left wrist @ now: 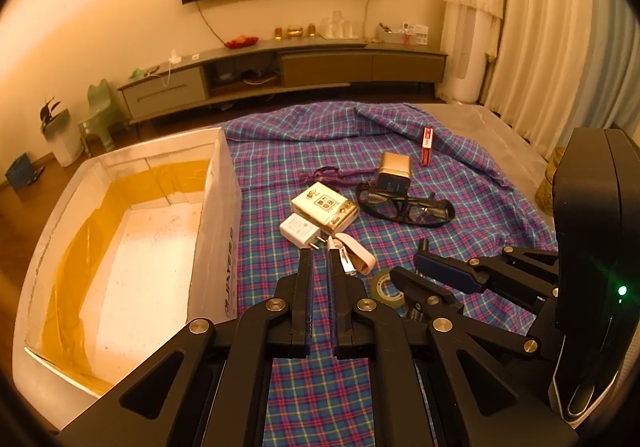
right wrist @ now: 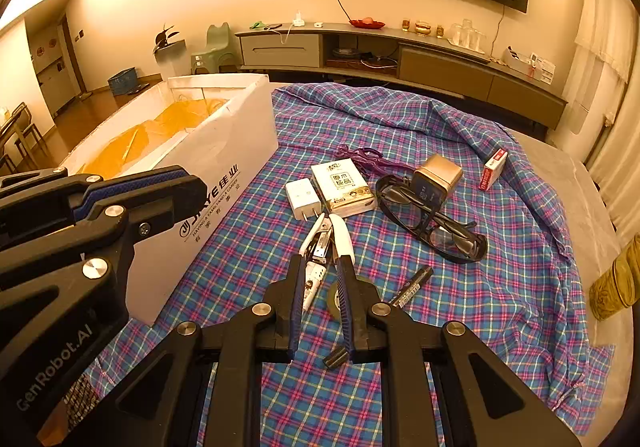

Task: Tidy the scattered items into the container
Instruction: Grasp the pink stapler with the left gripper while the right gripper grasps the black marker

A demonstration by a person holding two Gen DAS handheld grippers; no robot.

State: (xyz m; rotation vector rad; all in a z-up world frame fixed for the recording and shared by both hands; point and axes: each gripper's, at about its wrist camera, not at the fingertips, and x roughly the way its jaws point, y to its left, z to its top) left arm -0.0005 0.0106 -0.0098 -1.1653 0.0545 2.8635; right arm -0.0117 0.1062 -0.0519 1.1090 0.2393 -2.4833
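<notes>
The white stapler lies on the plaid cloth just right of the white box. It is hinged open in a narrow V, and its long axis runs from the near side toward the charger and the tissue pack beyond. The right gripper hangs over its near end, its fingers a little apart, one on each side of the stapler; whether they press on it I cannot tell. A tape roll and a black marker lie just beside those fingers, the marker pointing away to the right.

Past the tissue pack sit the black glasses, a gold tin touching them, a purple clip and a small red-and-white pack well off to the right.

The left gripper hovers over the cloth beside the box, its fingers nearly parallel with a narrow gap and nothing between them, the tips near the charger and the stapler. The box interior is lined with yellow film.
</notes>
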